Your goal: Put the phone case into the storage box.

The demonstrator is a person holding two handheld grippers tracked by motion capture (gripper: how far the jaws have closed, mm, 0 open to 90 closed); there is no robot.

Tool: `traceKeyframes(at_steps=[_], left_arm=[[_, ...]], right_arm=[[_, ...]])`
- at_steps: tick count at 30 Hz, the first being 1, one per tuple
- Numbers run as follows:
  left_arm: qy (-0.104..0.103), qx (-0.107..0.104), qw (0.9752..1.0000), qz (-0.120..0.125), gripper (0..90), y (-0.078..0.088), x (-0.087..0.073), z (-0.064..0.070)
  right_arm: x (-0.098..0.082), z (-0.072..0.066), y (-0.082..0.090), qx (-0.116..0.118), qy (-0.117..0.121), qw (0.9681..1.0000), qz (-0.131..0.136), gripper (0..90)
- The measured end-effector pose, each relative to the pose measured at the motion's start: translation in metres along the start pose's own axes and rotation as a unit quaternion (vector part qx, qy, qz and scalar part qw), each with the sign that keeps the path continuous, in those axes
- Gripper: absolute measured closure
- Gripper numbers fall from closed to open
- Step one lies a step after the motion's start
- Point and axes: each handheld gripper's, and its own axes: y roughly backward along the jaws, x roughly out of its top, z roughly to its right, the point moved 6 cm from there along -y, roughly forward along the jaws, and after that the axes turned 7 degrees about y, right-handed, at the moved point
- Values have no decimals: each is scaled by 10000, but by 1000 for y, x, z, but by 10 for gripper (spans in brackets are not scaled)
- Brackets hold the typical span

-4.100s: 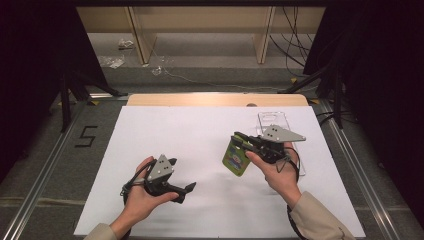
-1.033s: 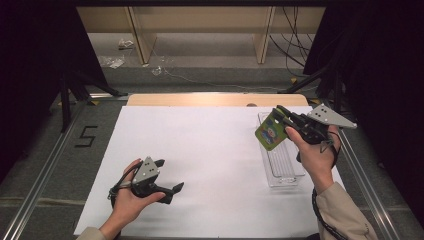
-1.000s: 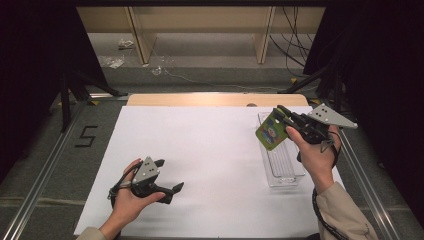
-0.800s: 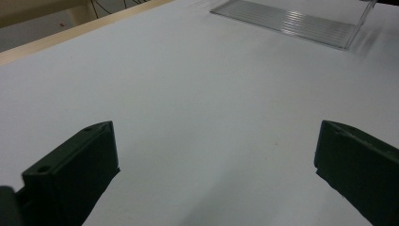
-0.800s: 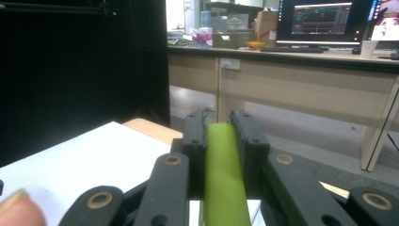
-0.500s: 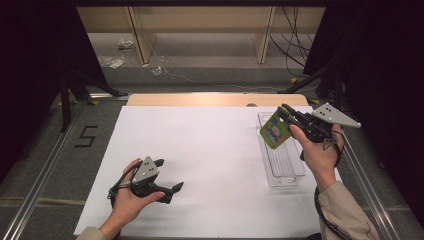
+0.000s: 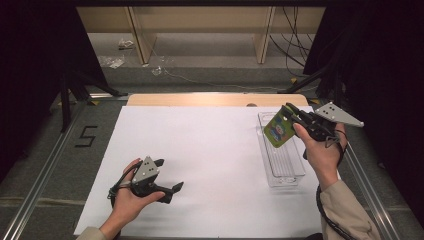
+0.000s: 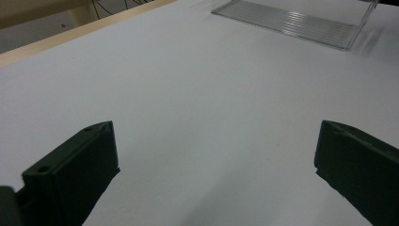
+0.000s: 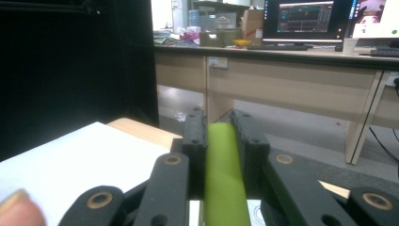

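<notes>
1. Green packet (image 7: 279,131), flat, with a blue-and-yellow print on its face, is clamped in the right gripper (image 7: 289,116) and held in the air over the far end of the clear plastic tray (image 7: 286,170).
2. In the right gripper view the packet (image 9: 223,179) shows edge-on as a green strip, both black jaws pressed against its sides; a fingertip (image 9: 19,208) sits at the lower left edge.
3. Right hand (image 7: 322,152) holds that gripper at the right side of the table; the grey three-cornered plate (image 7: 339,114) sits on top and a black cable (image 7: 327,212) trails down along the sleeve (image 7: 350,215).
4. Clear tray lies lengthwise, near to far, on the right part of the white sheet (image 7: 210,150); ribbed bottom; nothing seen inside it.
5. Packet is tilted, printed face towards the left and the camera, above the tray and not touching it.
6. Left gripper (image 7: 170,176) rests low over the near left part of the white sheet, held by the left hand (image 7: 131,197).
7. Left gripper view: its two black jaws stand wide apart, bare white sheet (image 8: 197,108) between them, nothing gripped; the clear tray (image 8: 301,23) shows far off at the top.
8. Left gripper and tray are well apart.
9. Wooden table edge (image 7: 210,99) runs along the far side of the sheet.
10. A "5" mark (image 7: 86,136) is on the grey floor left of the sheet.
</notes>
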Motion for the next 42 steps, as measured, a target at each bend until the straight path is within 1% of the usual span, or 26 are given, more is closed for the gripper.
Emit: traceKeyframes(at_steps=[7, 10, 12, 15, 18, 20, 24, 28, 34, 39, 42], left_arm=[[-14, -3, 10000, 2, 0, 0, 0, 0], [-27, -22, 10000, -11, 0, -1, 0, 1], [-31, -34, 10000, -19, 0, -2, 0, 2], [-31, -33, 10000, -14, 0, -2, 0, 2], [-28, -42, 10000, -15, 0, -2, 0, 2], [-29, -50, 10000, -36, 0, -3, 0, 2], [-37, -73, 10000, -30, 0, -4, 0, 3], [-41, -81, 10000, -25, 0, -4, 0, 4], [-68, -147, 9999, -27, 8, -6, 1, 7], [-43, -182, 9998, -10, 24, -6, 2, 7], [-48, -233, 9997, 32, 37, -8, 6, 9]], right_arm=[[-1, 0, -1, 7, 6, 10000, -14, 776], [0, -1, -1, 71, 36, 10000, 3, 776], [1, -4, -1, 163, 80, 9998, 3, 776], [5, -11, -2, 460, 202, 9987, 69, 776], [8, -21, -4, 892, 331, 9954, 83, 776], [9, -29, -5, 1172, 432, 9921, 74, 776], [10, -43, -6, 1565, 592, 9859, 22, 776], [10, -55, -8, 1823, 704, 9807, -51, 776], [4, -70, -12, 2195, 796, 9722, -170, 776], [0, -76, -15, 2321, 810, 9689, -270, 775], [-2, -79, -16, 2374, 827, 9674, -310, 776]])
